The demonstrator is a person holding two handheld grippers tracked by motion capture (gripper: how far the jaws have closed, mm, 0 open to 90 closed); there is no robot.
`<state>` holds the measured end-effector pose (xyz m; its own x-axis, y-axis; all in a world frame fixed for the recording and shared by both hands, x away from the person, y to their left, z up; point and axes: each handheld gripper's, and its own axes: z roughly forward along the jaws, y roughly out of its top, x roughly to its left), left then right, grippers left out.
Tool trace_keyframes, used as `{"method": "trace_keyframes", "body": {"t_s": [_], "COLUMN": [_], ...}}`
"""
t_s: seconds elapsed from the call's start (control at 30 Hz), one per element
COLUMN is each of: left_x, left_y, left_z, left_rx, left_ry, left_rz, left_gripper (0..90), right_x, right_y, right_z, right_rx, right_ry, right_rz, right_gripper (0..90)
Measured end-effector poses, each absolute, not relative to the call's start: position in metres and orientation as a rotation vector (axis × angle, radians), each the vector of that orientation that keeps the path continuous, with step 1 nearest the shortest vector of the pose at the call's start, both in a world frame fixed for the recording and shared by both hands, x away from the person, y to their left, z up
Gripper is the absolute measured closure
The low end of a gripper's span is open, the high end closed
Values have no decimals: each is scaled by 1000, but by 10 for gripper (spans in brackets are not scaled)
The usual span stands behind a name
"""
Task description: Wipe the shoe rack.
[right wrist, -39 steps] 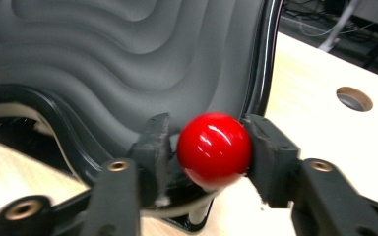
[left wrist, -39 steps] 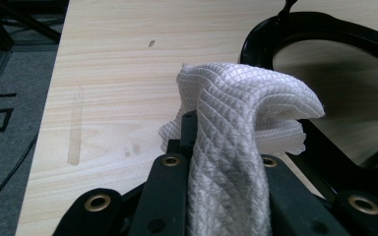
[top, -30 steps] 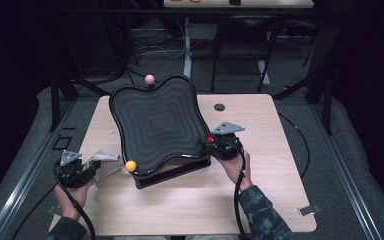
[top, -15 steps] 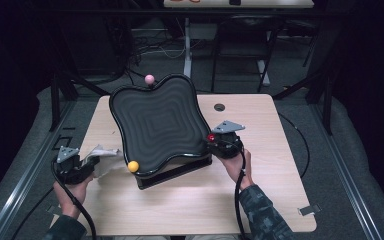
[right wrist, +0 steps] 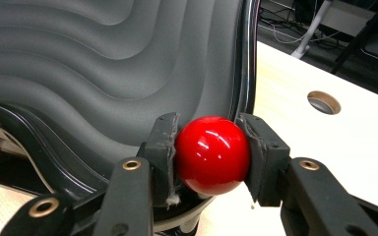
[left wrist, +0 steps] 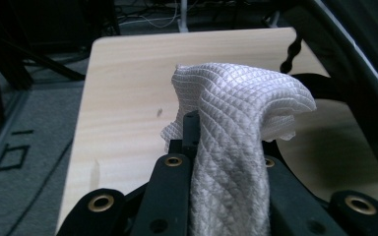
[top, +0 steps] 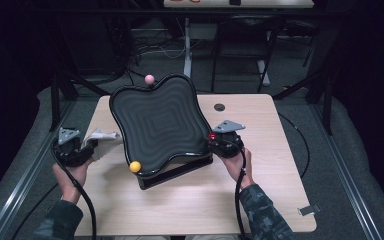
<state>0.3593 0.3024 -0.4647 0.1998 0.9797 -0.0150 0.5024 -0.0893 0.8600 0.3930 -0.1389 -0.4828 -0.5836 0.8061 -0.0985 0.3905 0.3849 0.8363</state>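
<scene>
Right gripper (right wrist: 211, 155) clamps a red ball (right wrist: 212, 154) on the wavy black tray's (top: 155, 125) rim. Left gripper (left wrist: 226, 147) pinches a white cloth (left wrist: 236, 123). Likely next: wiping the tray.

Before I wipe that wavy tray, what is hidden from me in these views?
- Left claw jaw tips: left gripper view, wrapped by white quilted cloth.
- Base under black wavy tray: high view, covered by the tray.
- Red ball knob mount: right gripper view, behind the knob.
</scene>
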Motion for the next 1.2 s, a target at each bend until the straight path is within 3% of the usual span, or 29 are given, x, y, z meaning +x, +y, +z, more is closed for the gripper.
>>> {"method": "trace_keyframes", "body": {"t_s": [0.47,0.87,1.2], "left_x": [412,438,434], "left_y": [286,264,263], "left_z": [-418,-411,-417], "left_rx": [1754,1788,1819], "left_ry": [1404,1382,1371], "left_rz": [903,923,889], "left_gripper": [845,845,848], "right_x": [393,392,392], "right_y": [-139,-140,-139], "right_z": [-483,-483,-483], "right_rx": [1029,1035,1031], "right_ry": [2150,2153,2154], "right_rz": [1107,1108,1104], "right_gripper": [604,604,604]}}
